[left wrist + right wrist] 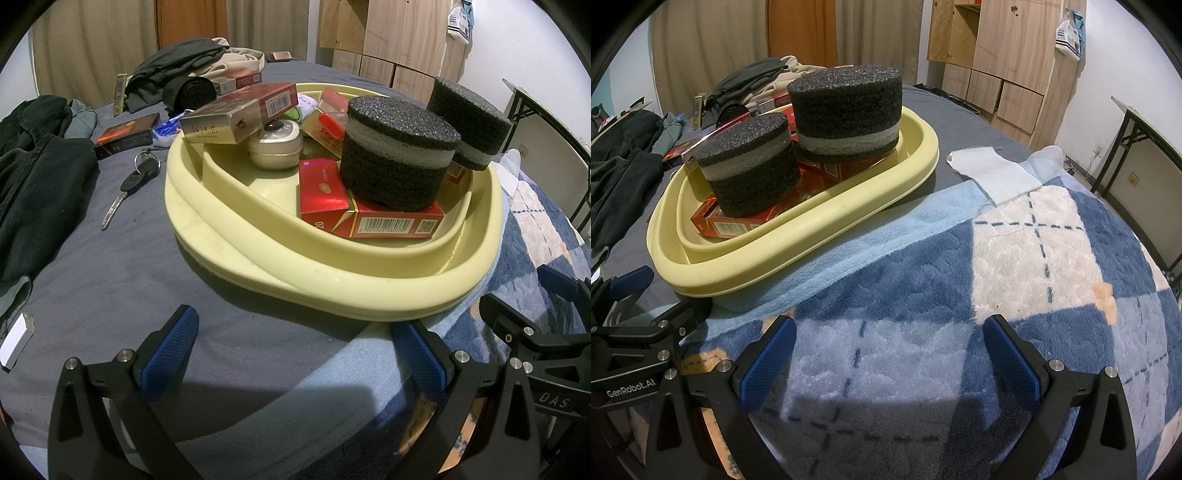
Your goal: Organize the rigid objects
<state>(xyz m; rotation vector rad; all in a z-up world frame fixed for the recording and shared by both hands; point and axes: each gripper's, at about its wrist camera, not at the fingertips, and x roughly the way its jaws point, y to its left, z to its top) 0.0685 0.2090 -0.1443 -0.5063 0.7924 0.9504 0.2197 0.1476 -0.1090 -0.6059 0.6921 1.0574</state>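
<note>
From your left wrist camera, your left gripper (pixel 295 354) hangs low over the bed (pixel 122 258), its blue-padded fingers (pixel 173 350) spread wide and holding nothing. Just ahead of them sits the yellow tray (pixel 295 273), resting partly on the grey sheet and partly on the plaid blanket (pixel 546 236). Inside it, a dark foam cylinder (pixel 395 151) stands on red cartons (pixel 369 214); a second foam cylinder (pixel 469 122) leans at the far right rim. A silver-and-red box (pixel 240 114) lies tilted across the tray's left rim, above a small round tin (pixel 275 144). Outside the tray, on the sheet to the left, lie a key (pixel 129 188), a dark red box (pixel 127 134) and dark clothes (pixel 37 177). Your right gripper (pixel 546 321) shows at the right edge.

From your right wrist camera, your right gripper (pixel 886 354) is over the plaid blanket (pixel 997 277), fingers (pixel 1012 354) likewise parted and empty. The yellow tray (pixel 812 229) lies up and to the left, well clear of them, with the two foam cylinders (pixel 750 166) (pixel 847 114) upright on red cartons (pixel 727 225). A white cloth (pixel 993 170) lies on the bed right of the tray. Your left gripper (pixel 639 299) appears at the left edge.
</note>
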